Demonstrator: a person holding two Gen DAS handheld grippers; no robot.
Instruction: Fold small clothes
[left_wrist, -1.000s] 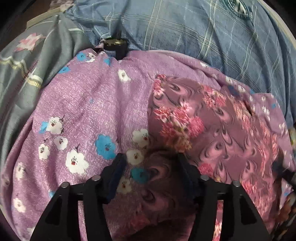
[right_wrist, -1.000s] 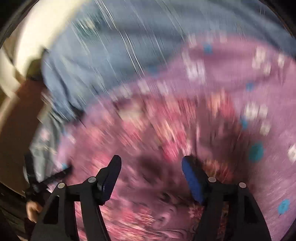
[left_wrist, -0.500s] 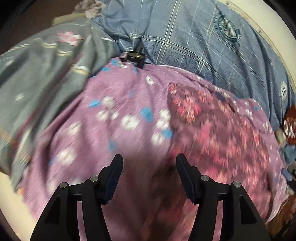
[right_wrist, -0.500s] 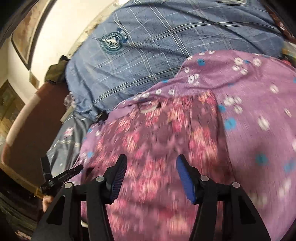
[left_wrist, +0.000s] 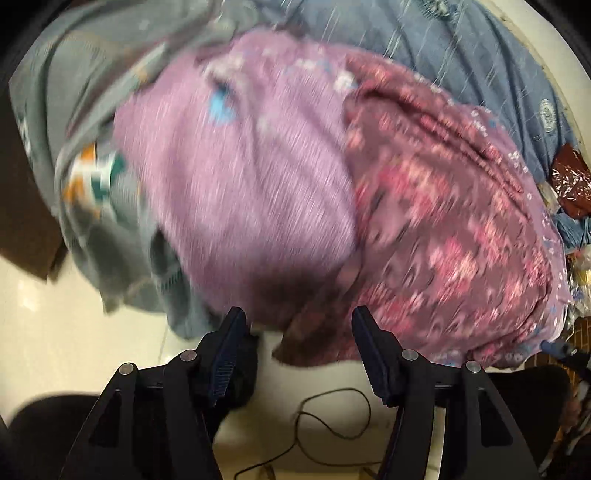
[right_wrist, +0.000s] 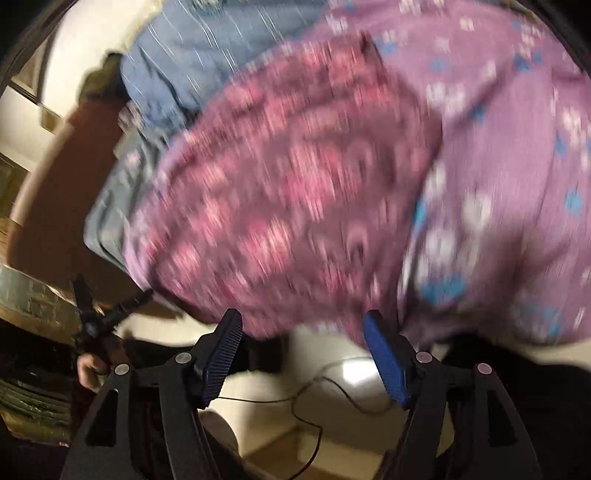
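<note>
A maroon garment with pink flower print (left_wrist: 454, 229) lies on a purple floral sheet (left_wrist: 251, 177) at the bed's near edge; it also shows in the right wrist view (right_wrist: 288, 192), on the same sheet (right_wrist: 517, 155). Both views are motion-blurred. My left gripper (left_wrist: 297, 328) is open and empty, just off the bed edge in front of the garment's hanging hem. My right gripper (right_wrist: 301, 328) is open and empty, level with the garment's lower edge, over the floor.
A blue plaid cover (left_wrist: 461, 48) lies behind the sheet, a grey patterned cloth (left_wrist: 85, 122) to its left. Pale floor (left_wrist: 74, 325) with a black cable (left_wrist: 332, 421) lies below. A hand with a black stand (right_wrist: 99, 332) shows at the left of the right wrist view.
Both grippers have pulled back from over the garment to beyond the bed's near edge, so the floor now shows below. Both stay open and empty.
</note>
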